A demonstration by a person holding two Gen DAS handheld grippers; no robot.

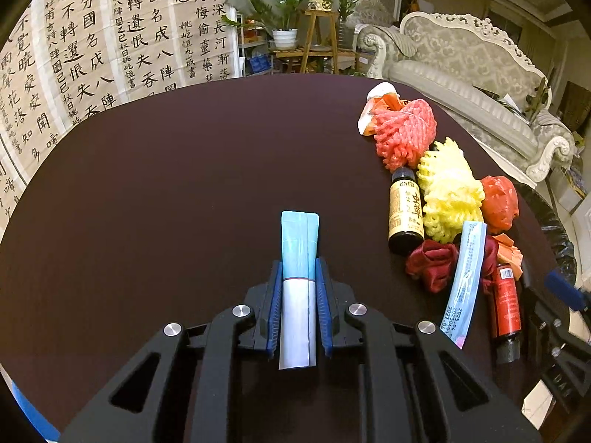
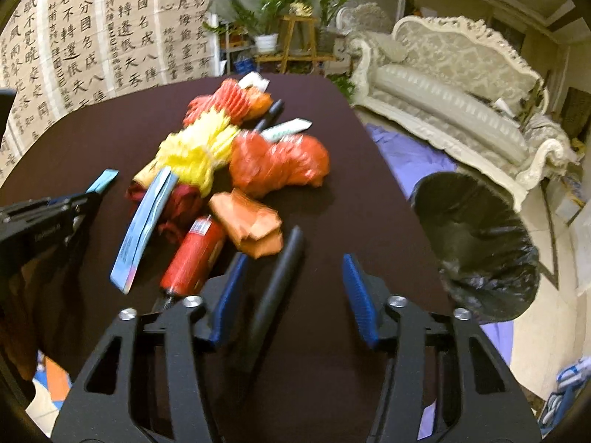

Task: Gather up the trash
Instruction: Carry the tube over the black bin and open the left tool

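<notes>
Right wrist view motion-blurred, bin [image 2: 476, 243] cut off in left view

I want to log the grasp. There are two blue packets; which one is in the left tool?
The short packet, light blue and white, pinched in the left tool apart from the pile. The long packet lies free on the pile beside the red bottle.

This is a home living room. An ornate sofa [image 1: 476, 85] with a carved cream frame and patterned grey upholstery stands along one side. Large hanging sheets of brush calligraphy [image 1: 92, 48] cover the wall behind. Potted green plants [image 1: 291, 11] sit on a wooden stand [image 1: 321, 44] in the corner. In the middle is a dark round bench [image 1: 184, 184], and beside it a bin lined with a black bag [image 2: 476, 243] stands on a pale tiled floor [image 2: 546, 317].
</notes>
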